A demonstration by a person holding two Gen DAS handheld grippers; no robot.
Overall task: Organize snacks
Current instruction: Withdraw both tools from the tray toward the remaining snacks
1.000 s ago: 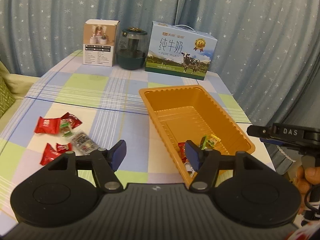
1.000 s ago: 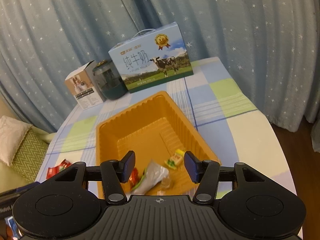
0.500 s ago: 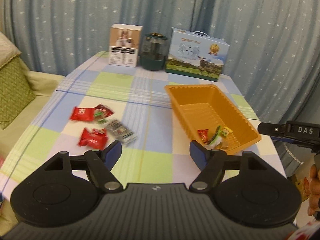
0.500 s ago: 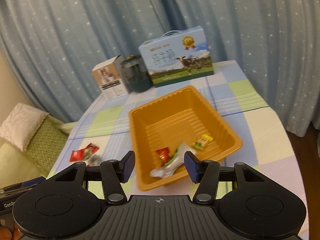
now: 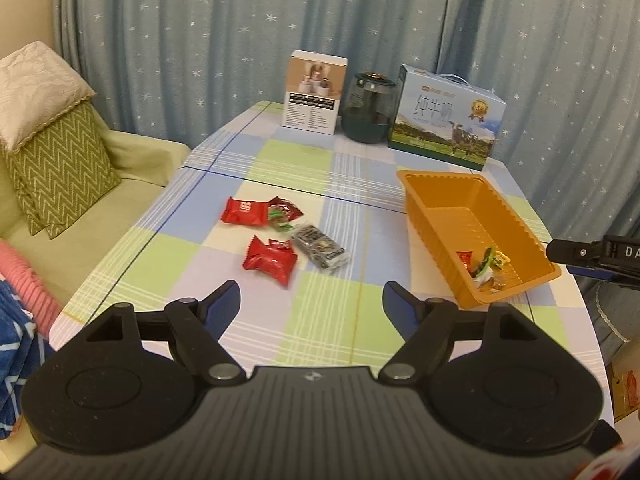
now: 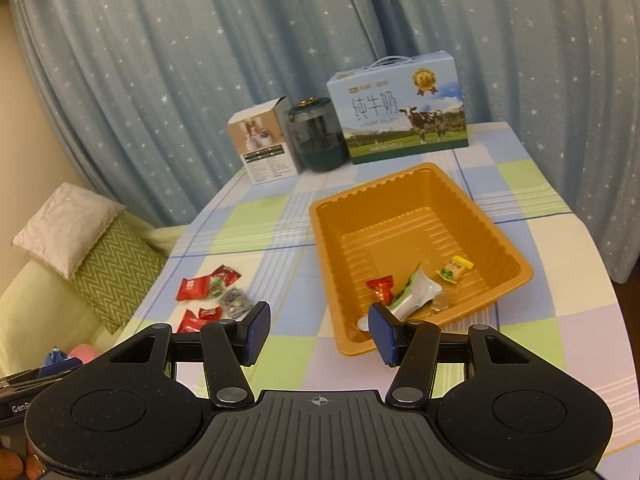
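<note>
An orange tray (image 5: 432, 216) (image 6: 332, 248) sits on the checked tablecloth with a few small snacks (image 5: 486, 266) (image 6: 412, 290) in its near end. Left of it lie loose snacks: red packets (image 5: 270, 260) (image 6: 194, 288) and a grey packet (image 5: 320, 246) (image 6: 236, 302). My left gripper (image 5: 312, 304) hangs above the table's near edge, short of the loose snacks, its jaws opening with nothing between them. My right gripper (image 6: 318, 330) is open and empty, held back from the tray's near corner. The right gripper's tip (image 5: 592, 258) shows at the left wrist view's right edge.
At the table's far end stand a white box (image 5: 314, 98), a dark glass jar (image 5: 368, 108) and a blue milk carton (image 5: 446, 120), before a starry blue curtain. A sofa with a green zigzag cushion (image 5: 60, 172) lies to the left.
Both grippers have pulled back from the tray, so more of the table shows. The left jaws have spread wider. The right jaws keep the same gap.
</note>
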